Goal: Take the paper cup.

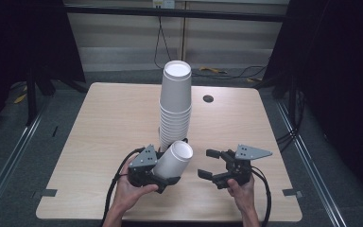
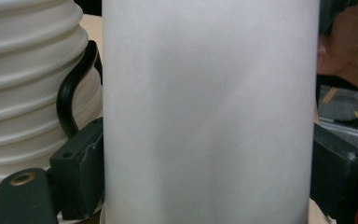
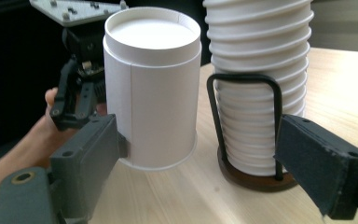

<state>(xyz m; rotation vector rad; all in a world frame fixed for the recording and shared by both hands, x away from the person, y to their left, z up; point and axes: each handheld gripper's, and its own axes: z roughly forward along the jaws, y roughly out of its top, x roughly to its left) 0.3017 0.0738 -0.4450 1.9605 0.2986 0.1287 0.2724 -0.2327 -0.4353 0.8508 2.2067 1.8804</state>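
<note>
Dark curtained room, grey floor, pale wall panels at top centre of the high view; cables trail along the wall foot.

Table (image 1: 99, 142): light wood, fills the middle of the frame; small dark grommet hole (image 1: 208, 99) toward upper right of its top.

Stack (image 1: 175, 106): white paper cups nested upside down, centre of frame, leaning slightly; seated on a round dark base (image 3: 256, 179) with a wire loop (image 3: 244, 116), probably a holder to keep the column from toppling.

Cup (image 1: 174, 161): single, white, bottom up, just left of the stack's foot in the right gripper view, rim down at or near the table; whether it touches the wood I cannot tell.

Left gripper (image 1: 163, 176): lower centre-left, jaws pressed on the cup's wall from both sides, seemingly so it can be lifted clear or set onto the column.

Right gripper (image 1: 209, 164): lower centre-right, jaws spread wide, pinching nothing, near the stack's base, likely waiting to steady it.

Hidden: the cup's wall blocks most of the left gripper view; stack top cut off in both gripper views; cup count uncertain.
</note>
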